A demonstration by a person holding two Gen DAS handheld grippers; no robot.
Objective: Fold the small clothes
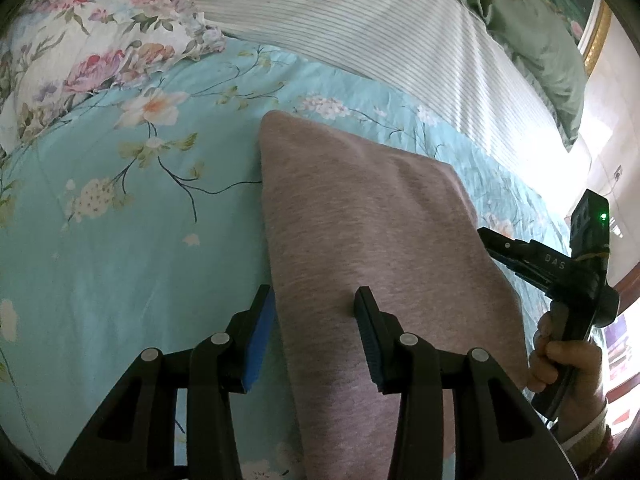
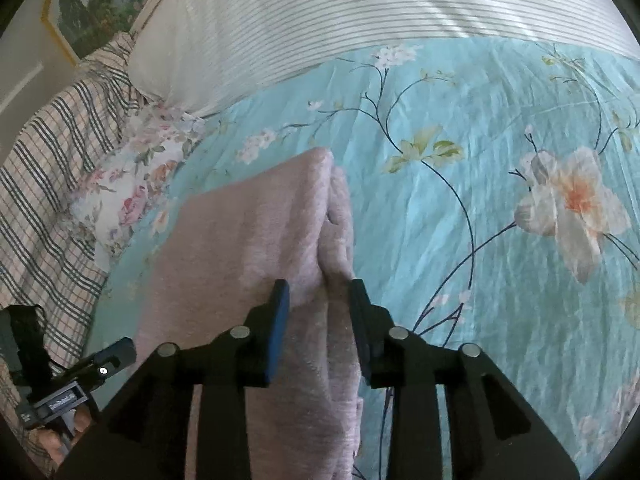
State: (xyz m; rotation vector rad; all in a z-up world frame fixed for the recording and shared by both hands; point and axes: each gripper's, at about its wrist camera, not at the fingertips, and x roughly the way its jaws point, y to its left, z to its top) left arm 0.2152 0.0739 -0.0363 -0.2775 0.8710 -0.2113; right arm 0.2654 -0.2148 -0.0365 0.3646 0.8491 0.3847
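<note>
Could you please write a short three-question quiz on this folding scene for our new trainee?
1. True or false: the pink garment lies on a plain white sheet.
2. Multiple choice: the left gripper is (a) shut on the garment, (b) open with its fingers astride the garment's left edge, (c) out of view.
3. Fill in: between the open fingers of the right gripper runs a raised ____ of the garment.

Key:
1. False; it lies on the turquoise floral bedcover.
2. b.
3. Fold; the layered fold runs along the garment's right side, and nothing shows the fingers pinching it.
</note>
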